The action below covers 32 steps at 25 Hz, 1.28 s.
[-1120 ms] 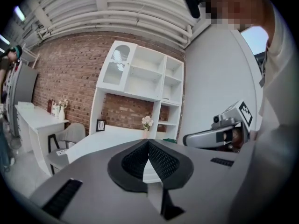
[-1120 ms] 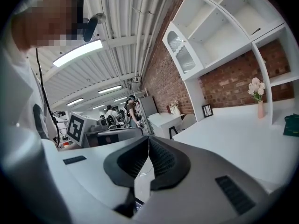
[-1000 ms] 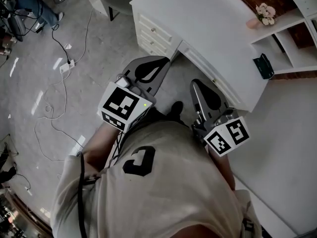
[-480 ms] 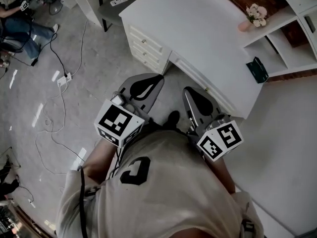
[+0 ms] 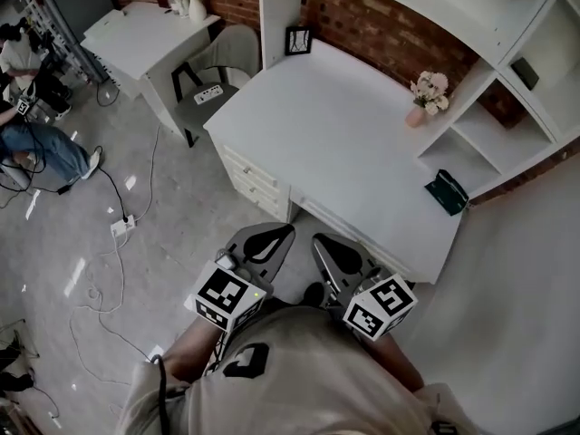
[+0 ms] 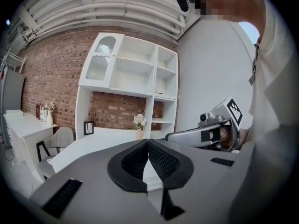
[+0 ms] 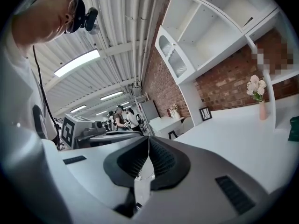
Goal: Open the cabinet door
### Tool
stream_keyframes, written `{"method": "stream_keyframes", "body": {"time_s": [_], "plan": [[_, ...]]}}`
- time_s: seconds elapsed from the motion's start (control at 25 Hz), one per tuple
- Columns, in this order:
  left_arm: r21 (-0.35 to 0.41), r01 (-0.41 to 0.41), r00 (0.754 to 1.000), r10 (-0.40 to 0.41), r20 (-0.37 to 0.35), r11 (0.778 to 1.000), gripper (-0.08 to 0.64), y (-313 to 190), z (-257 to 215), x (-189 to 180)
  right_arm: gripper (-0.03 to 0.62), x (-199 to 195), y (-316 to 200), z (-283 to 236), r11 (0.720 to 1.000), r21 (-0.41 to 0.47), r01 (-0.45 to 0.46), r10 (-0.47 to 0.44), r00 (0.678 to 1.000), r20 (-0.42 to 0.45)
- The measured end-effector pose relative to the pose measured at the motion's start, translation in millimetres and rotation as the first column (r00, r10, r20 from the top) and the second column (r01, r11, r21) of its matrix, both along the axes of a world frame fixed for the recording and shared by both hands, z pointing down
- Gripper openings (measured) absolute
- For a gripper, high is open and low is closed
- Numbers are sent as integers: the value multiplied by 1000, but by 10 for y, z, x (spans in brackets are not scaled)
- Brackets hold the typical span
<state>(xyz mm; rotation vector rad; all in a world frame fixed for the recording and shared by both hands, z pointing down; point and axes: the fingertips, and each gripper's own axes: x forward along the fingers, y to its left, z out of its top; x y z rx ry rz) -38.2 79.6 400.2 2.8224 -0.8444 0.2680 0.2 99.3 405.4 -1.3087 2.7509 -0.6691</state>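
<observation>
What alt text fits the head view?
Seen from above, a person holds the left gripper and right gripper, both shut and empty, side by side before a white desk. A flower vase and dark box sit on it.

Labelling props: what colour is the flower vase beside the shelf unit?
Pink vase, clearest in the right gripper view.

I wear a pale T-shirt (image 5: 304, 383) with a dark emblem (image 5: 246, 359). Left of the emblem runs a thin black cable (image 5: 161, 399). Ahead of it, my grey left claw (image 5: 283, 232) and right claw (image 5: 319, 241) each have black pads (image 5: 265, 245) and a white cube (image 5: 227, 297) with black square markers.
</observation>
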Motion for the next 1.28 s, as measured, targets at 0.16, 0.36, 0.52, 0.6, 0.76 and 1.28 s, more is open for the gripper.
{"method": "stream_keyframes", "body": {"time_s": [0.16, 0.36, 0.52, 0.6, 0.76, 1.28], "plan": [[10, -7, 1000, 7, 19, 1000, 17, -27, -51, 211, 28, 173, -80, -59, 1000, 8, 10, -10, 1000, 16], [36, 2, 1000, -3, 29, 999, 17, -54, -116, 459, 26, 387, -139, -102, 998, 44, 37, -39, 999, 27], [48, 15, 1000, -16, 24, 999, 17, -73, -159, 680, 28, 601, -188, -107, 998, 45, 47, -49, 997, 59], [47, 21, 999, -22, 33, 999, 17, -88, -151, 796, 26, 704, -213, -101, 998, 38, 52, -54, 996, 72], [56, 44, 998, -47, 46, 997, 17, -152, -153, 977, 27, 872, -294, -88, 997, 29, 65, -68, 993, 99], [51, 108, 991, -111, 68, 993, 17, -422, -112, 1053, 27, 931, -564, 12, 991, 9, 137, -137, 984, 111]]}}
